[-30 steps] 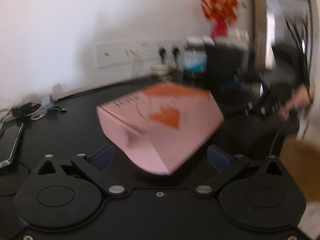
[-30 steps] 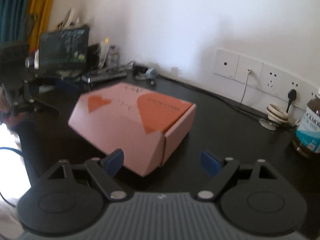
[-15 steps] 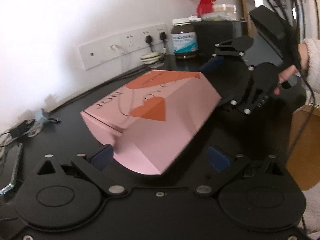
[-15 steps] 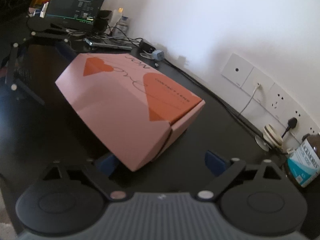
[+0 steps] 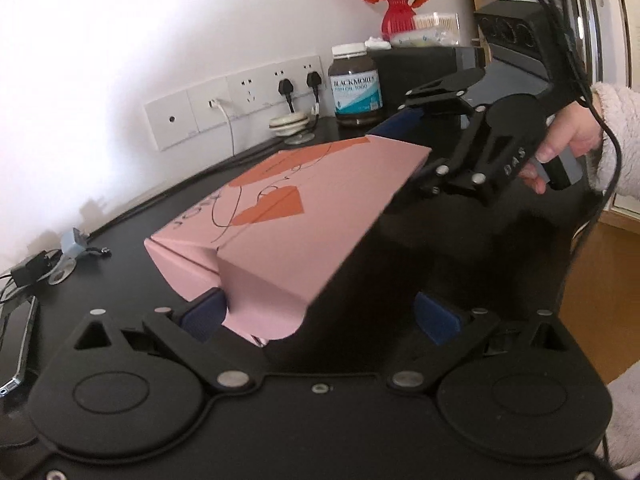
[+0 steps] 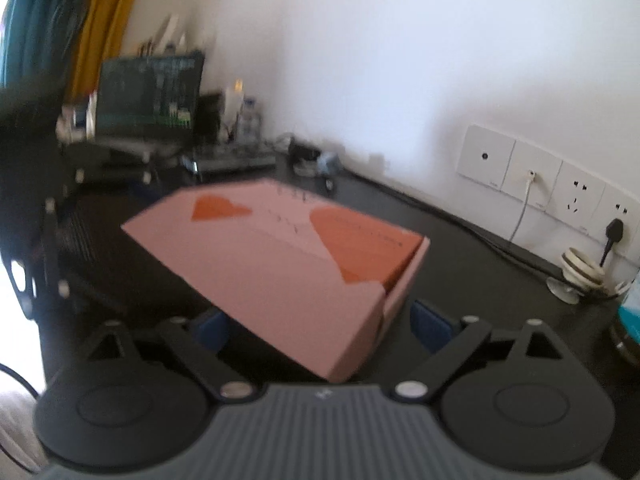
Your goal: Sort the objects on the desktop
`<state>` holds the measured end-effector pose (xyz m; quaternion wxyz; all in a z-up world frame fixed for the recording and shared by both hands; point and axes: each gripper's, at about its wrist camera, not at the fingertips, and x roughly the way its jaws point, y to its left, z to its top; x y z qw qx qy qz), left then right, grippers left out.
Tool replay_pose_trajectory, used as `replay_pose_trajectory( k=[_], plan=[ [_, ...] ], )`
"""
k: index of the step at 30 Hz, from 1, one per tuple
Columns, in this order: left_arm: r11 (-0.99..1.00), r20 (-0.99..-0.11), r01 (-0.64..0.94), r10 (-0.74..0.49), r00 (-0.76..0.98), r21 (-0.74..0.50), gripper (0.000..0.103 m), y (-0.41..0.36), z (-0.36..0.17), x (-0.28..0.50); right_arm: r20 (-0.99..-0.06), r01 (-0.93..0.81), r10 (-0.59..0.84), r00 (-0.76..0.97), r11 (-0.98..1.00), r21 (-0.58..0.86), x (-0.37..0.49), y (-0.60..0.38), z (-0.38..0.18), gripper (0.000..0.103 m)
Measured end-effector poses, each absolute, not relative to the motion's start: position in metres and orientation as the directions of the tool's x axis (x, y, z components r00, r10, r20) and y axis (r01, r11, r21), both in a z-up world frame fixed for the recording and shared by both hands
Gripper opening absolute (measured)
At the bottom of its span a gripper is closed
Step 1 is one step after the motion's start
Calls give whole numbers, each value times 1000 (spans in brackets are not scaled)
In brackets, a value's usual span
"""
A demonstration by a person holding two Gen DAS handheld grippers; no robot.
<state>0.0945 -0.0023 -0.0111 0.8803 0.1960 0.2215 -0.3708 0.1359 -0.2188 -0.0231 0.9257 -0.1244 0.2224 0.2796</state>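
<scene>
Box (image 5: 304,216), pink and shut, sits between two open tools; contents hidden.

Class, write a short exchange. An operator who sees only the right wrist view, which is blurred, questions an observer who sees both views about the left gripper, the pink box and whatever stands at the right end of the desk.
Operator: My view is blurred on the left. Where is the left gripper?
Observer: The left gripper is open, with one corner of the pink box between its fingers.
Operator: Something is cut off at my right edge. What is it?
Observer: A brown bottle with a white cap and a blue-and-white label, beside the wall sockets. Beyond it, higher up, is a red vase of orange flowers.
</scene>
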Motion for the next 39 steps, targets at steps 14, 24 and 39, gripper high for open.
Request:
replay_pose_trajectory(
  k=[14, 24, 39],
  plan=[
    [608, -548, 768, -581, 601, 199, 102, -9, -4, 56, -461, -579, 491, 740, 813, -65, 129, -224, -20, 93],
    [595, -547, 775, -586, 598, 210, 103, -22, -9, 46, -441, -575, 510, 739, 818, -17, 126, -233, -15, 93],
    [616, -562, 773, -589, 581, 154, 103, -24, -20, 57, -433, -577, 507, 745, 816, -38, 116, -233, -11, 93]
  ],
)
